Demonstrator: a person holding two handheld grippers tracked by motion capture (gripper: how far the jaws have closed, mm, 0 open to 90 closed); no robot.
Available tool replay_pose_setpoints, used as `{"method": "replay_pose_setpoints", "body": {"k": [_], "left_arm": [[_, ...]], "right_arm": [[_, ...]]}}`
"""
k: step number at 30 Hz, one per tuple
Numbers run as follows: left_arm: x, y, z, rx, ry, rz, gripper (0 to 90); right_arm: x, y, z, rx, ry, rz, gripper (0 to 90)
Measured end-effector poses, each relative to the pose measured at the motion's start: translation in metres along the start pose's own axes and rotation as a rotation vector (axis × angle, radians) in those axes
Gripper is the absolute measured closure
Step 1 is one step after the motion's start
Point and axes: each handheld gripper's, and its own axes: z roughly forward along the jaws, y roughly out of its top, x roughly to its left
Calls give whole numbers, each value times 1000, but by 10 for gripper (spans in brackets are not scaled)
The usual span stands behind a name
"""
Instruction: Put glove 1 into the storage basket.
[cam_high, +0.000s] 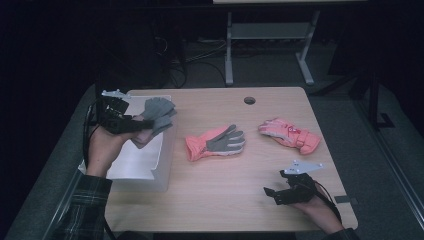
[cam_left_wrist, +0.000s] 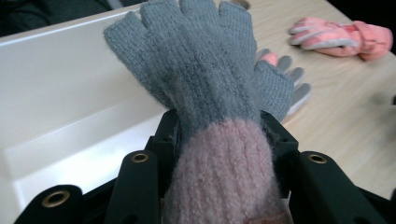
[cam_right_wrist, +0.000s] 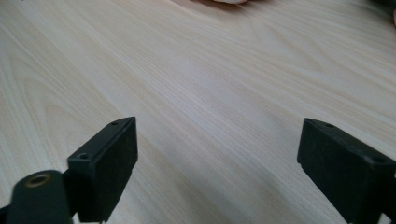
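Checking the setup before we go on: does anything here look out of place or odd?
Nothing stands out. The left gripper holds a grey knit glove above the white box; two pink gloves lie flat on the table.

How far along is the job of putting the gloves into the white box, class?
Done: nothing is visibly inside the white box yet. In hand: the left gripper is shut on the grey and pink knit glove above the box. Left: two pink gloves, one mid-table and one farther right, lie on the table. The right gripper rests open and empty.
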Motion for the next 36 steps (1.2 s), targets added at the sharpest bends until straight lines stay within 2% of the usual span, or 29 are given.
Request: {"method": "replay_pose_setpoints", "body": {"k": [4,7,11,14,19,20,23,25,26,29,32,34,36], "left_arm": [[12,-7,0,-2,31,-39,573],[20,-11,1,-1,55,-57,573],[32,-19,5,4,86,-80,573],[41,-27,12,17,107,-104,572],[57,-41,28,41,139,-133,570],[64,-48,36,55,149,-155,570],[69,-54,43,72,172,-160,569],[75,-60,48,82,176,-178,568],[76,-62,51,89,175,-174,568],[75,-66,60,117,193,-162,565],[78,-72,68,136,209,-177,563],[79,-75,74,160,217,-161,562],[79,-79,78,172,214,-172,560]], "right_arm": [[2,0,2,15,21,13,28],[2,-1,4,19,21,-17,22],[3,-1,5,16,18,-10,22],[3,-1,5,17,14,-5,23],[2,-1,4,12,13,-22,22],[2,-1,5,13,12,-24,22],[3,-1,5,12,15,-21,23],[2,-2,5,10,16,-22,22],[2,-2,5,11,16,-25,23],[3,-2,4,12,12,-34,23],[4,-1,4,13,11,-27,22],[4,-1,5,14,11,-30,23],[4,-1,5,16,12,-30,22]]}}
